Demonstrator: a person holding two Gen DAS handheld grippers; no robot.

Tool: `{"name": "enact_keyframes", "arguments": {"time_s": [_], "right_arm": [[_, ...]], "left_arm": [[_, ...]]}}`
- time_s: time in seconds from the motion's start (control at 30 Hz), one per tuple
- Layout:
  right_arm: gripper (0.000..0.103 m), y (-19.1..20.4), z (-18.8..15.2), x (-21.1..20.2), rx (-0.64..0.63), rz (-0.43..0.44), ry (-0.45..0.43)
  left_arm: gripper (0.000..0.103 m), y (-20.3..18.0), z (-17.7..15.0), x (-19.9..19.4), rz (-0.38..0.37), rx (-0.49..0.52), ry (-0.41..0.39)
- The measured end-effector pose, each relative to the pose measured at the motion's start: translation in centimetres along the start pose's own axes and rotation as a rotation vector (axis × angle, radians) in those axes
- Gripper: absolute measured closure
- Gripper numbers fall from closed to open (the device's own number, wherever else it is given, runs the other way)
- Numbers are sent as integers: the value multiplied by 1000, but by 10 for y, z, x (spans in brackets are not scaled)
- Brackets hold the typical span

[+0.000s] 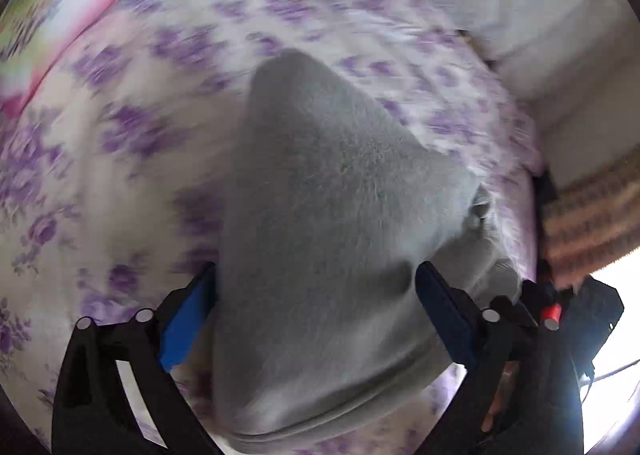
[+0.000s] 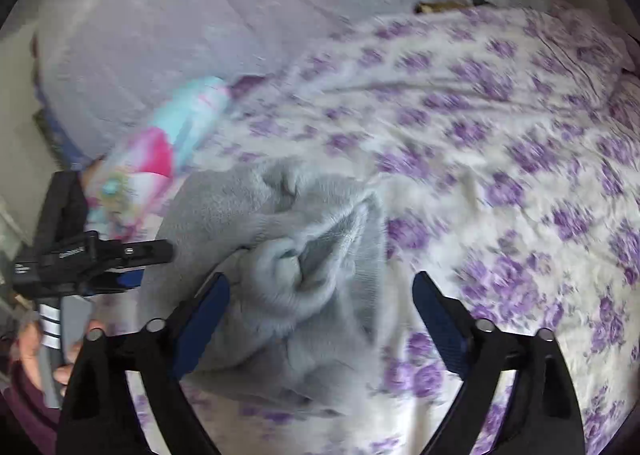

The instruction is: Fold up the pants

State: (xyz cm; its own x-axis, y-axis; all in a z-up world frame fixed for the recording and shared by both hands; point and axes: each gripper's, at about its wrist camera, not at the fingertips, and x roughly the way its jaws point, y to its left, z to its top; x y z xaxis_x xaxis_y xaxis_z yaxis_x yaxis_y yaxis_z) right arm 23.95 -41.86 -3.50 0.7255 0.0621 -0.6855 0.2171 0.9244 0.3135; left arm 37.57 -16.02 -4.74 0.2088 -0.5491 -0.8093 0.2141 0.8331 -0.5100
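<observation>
Two grippers are spread over grey pants (image 1: 328, 215) on a floral sheet (image 2: 500, 127). Left gripper (image 1: 316, 275) straddles the fabric unpinched; right gripper (image 2: 320, 287) likewise.

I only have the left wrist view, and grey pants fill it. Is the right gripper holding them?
Observer: No. In the right wrist view the right gripper is open, with neither pad pressing the grey pants.
Operator: How does the fabric lie there?
Observer: It is bunched into folds by the finger on the picture's left. The other finger is over the bare floral sheet.
Operator: Do you see my left gripper?
Observer: Yes. The left gripper shows side-on at the picture's left edge, with a hand on its handle.
</observation>
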Motion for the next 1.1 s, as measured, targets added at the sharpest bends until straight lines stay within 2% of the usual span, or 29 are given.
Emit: {"name": "enact_keyframes", "arguments": {"time_s": [0.07, 0.1, 0.17, 0.23, 0.37, 0.43, 0.53, 0.6, 0.67, 0.73, 0.8, 0.9, 0.97, 1.03, 1.1], "right_arm": [[22, -20, -12, -15, 56, 53, -68], [22, -25, -16, -31, 55, 75, -102], [21, -25, -30, -71, 31, 137, -158], [17, -19, -44, -117, 10, 165, -200], [11, 23, -81, -234, -167, 165, -286], [3, 44, -101, -297, -253, 170, -350], [3, 61, -123, -380, -291, 198, -406], [3, 69, -136, -420, -305, 202, -426], [3, 75, -153, -447, -326, 157, -459], [3, 76, -172, -453, -343, 113, -468], [3, 72, -192, -441, -330, 45, -457], [3, 62, -225, -399, -310, -15, -441], [3, 58, -246, -364, -290, -105, -435], [3, 57, -264, -334, -287, -187, -412], [3, 58, -273, -310, -287, -224, -369]], "left_arm": [[14, 29, -3, -10, -119, -90, -19], [14, 30, -8, -24, -119, -77, -42], [13, 19, -25, -59, -94, 6, -99], [12, -2, -50, -96, -53, 89, -160], [6, -59, -133, -186, -4, 262, -311], [5, -90, -181, -236, 54, 348, -418], [5, -122, -240, -302, 68, 399, -527], [5, -136, -272, -334, 63, 432, -565], [5, -141, -302, -351, 85, 448, -598], [5, -135, -327, -349, 140, 457, -615], [5, -120, -347, -330, 218, 437, -602], [5, -87, -359, -282, 281, 403, -544], [5, -67, -364, -252, 359, 375, -532], [5, -49, -367, -231, 413, 344, -523], [5, -39, -368, -220, 431, 325, -511]]}}
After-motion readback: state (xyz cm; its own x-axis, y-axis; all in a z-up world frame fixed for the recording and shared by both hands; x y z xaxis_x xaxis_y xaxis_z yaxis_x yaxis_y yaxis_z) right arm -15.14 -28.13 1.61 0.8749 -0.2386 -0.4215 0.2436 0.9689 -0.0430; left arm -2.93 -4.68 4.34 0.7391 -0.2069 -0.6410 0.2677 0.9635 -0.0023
